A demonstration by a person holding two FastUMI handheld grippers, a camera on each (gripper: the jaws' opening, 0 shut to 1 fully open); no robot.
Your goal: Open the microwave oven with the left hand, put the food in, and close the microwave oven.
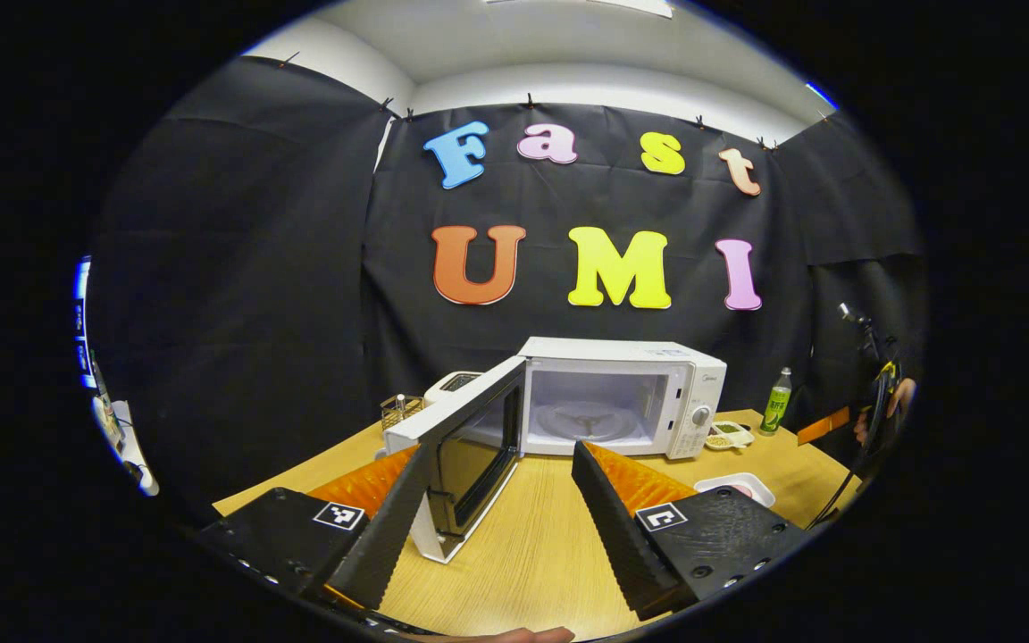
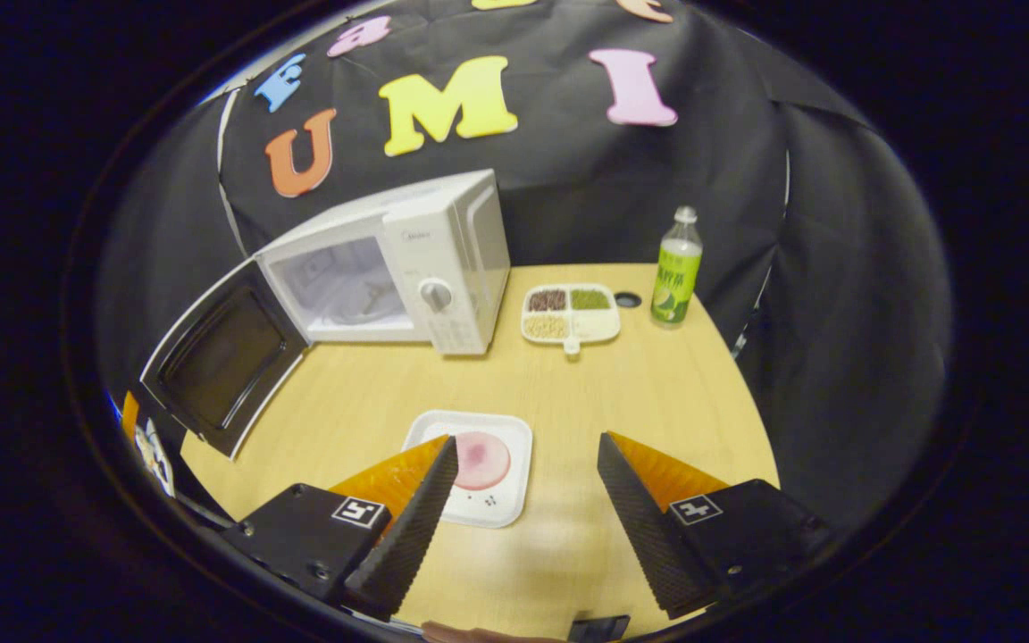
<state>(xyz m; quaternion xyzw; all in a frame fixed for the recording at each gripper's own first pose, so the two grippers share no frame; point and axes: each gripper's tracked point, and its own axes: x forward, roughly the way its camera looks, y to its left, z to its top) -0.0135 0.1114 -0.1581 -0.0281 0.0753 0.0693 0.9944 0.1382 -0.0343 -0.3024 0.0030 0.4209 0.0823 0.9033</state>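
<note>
Left tongs (image 1: 506, 509) gape wide beside the open microwave door (image 1: 465, 446); right tongs (image 2: 523, 527) hang spread, empty, above the food tray (image 2: 479, 478) on the counter (image 2: 657, 393) before the microwave (image 2: 407, 268).

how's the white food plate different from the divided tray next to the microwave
The food plate is a square with a single pink round item; the divided tray has compartments, three holding brown, green and pale grains. The food plate lies near the right gripper, away from the microwave; the divided tray sits beside the microwave, near the green bottle. Both are white and lie flat on the wooden table.
</note>
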